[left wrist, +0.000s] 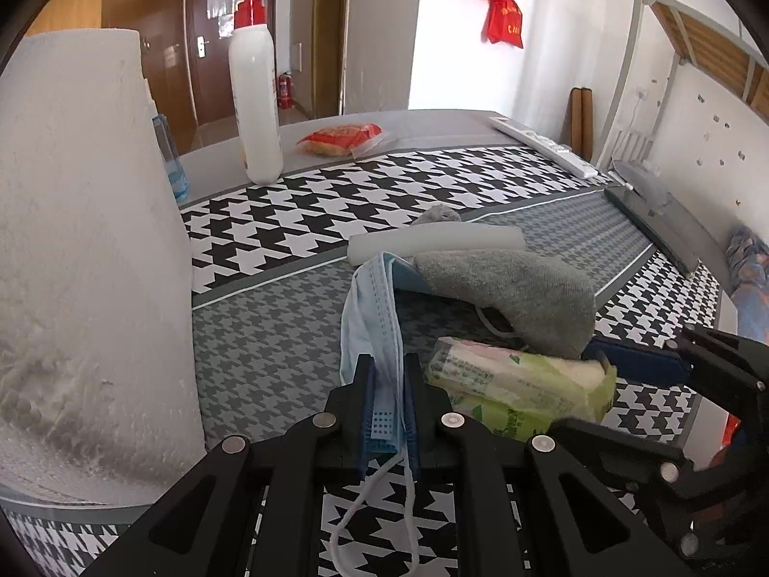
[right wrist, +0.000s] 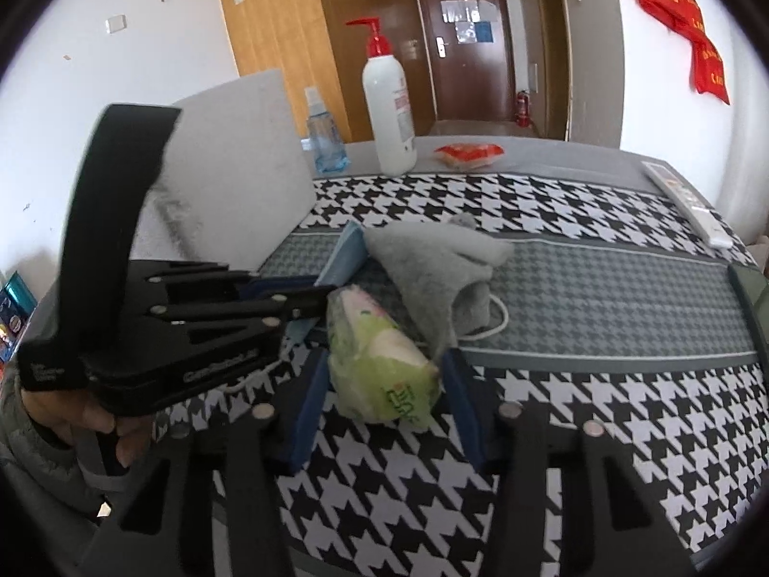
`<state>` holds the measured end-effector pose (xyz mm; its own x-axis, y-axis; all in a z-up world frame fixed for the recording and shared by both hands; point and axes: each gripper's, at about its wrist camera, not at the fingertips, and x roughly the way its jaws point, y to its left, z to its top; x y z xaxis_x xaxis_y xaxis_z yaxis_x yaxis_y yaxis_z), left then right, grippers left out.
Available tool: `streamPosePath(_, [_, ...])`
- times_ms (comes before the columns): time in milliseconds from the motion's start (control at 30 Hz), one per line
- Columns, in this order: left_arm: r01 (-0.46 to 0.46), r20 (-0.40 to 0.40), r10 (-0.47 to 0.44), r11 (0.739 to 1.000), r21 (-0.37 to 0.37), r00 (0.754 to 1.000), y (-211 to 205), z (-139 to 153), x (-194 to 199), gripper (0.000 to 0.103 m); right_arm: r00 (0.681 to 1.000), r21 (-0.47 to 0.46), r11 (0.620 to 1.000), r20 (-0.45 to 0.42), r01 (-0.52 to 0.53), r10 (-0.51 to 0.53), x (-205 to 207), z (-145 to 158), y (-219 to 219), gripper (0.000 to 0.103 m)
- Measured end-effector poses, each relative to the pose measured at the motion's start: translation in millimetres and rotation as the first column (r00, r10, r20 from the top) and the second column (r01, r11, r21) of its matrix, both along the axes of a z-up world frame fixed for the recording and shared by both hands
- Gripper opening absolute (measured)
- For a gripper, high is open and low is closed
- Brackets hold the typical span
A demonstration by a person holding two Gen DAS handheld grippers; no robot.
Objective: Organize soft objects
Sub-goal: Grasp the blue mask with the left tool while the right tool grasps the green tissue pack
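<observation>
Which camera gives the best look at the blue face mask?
The left wrist view: the mask hangs mid-frame, pinched in the left gripper, pleats and ear loop visible. The right wrist view shows only a blue edge of it behind the tissue pack.

Bright, even daylight; soft shadows. Strong fisheye bending, dark corners. Near foam block (left wrist: 91, 250) blurred.

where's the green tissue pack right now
In the right wrist view the soft green plastic tissue pack lies on the houndstooth cloth between the right hand-held gripper's blue fingers, just in front of the grey sock.
</observation>
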<state>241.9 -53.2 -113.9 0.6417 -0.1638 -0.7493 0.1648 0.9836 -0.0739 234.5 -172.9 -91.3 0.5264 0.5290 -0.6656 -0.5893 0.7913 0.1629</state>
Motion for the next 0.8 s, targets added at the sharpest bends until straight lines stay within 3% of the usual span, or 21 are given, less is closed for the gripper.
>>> streamPosePath(533, [0.009, -0.019, -0.009, 1.0, -0.024, 1.0, 2.8, -3.0, 1.3, 0.012, 0.998, -0.045, 0.999, -0.058, -0.005, 0.003, 9.1, -13.6, 10.8, 0.052])
streamPosePath(600, [0.01, -0.02, -0.01, 1.0, -0.023, 1.0, 2.6, -3.2, 1.4, 0.012, 0.998, -0.048, 0.999, -0.06, 0.001, -0.004, 10.1, -13.2, 11.7, 0.034])
streamPosePath(800, [0.0, -0.009, -0.001, 1.0, -0.013, 1.0, 2.8, -1.8, 0.2, 0.013, 0.998, -0.033, 0.999, -0.048, 0.03, -0.031, 0.9, -5.8, 1.3, 0.029])
